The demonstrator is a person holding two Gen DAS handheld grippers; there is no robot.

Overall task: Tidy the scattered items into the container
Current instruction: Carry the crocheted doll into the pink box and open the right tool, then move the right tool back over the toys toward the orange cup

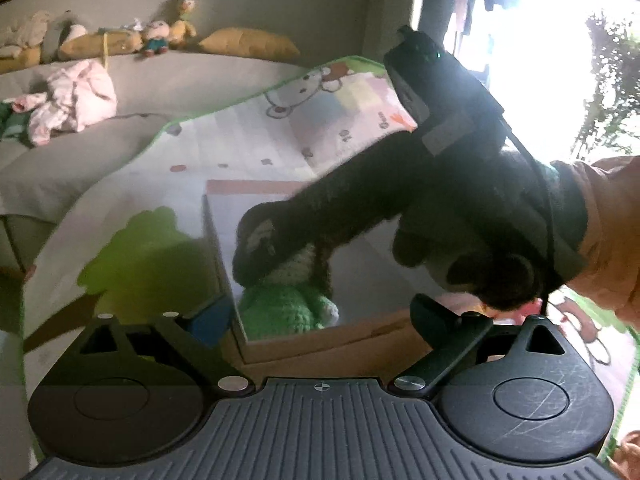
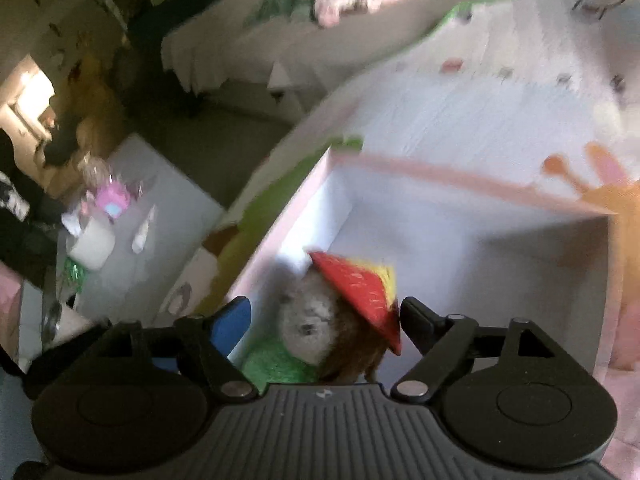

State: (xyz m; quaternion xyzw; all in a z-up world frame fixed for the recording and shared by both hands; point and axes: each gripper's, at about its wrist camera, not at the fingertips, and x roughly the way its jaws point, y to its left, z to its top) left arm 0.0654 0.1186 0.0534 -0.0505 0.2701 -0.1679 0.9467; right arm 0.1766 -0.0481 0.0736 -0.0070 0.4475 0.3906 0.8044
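While the crocheted doll [image 2: 320,332] with its green body, brown hair and red-and-yellow hat [image 2: 360,284] sits inside the pink-rimmed cardboard box [image 2: 452,176], at the corner nearest the camera, that one item looks as good as put away; the box is otherwise bare as far as its white floor shows. The right hand-held gripper [image 2: 324,320] hangs over the doll with its jaws spread to either side of the head, pads clear of it, so I judge the doll released rather than held. The left hand-held gripper [image 1: 320,320] stands wide open and empty, pointing at the box from outside its brown front wall. What is left is hard to judge: no loose toy lies in plain sight on the cartoon-printed play mat [image 1: 240,140] around the box, though blur and the narrow framing hide much of it. The left wrist view alone shows the gloved hand [image 1: 460,232] carrying the right hand-held gripper down into the box, an orange sleeve [image 1: 612,236] behind it, and a grey sofa [image 1: 60,160] with pink clothes [image 1: 72,100] and soft toys [image 1: 160,36] along its back. The right wrist view alone shows the doll's face and hat, the box's empty interior, and a cluttered grey surface [image 2: 180,196] well apart to the left.
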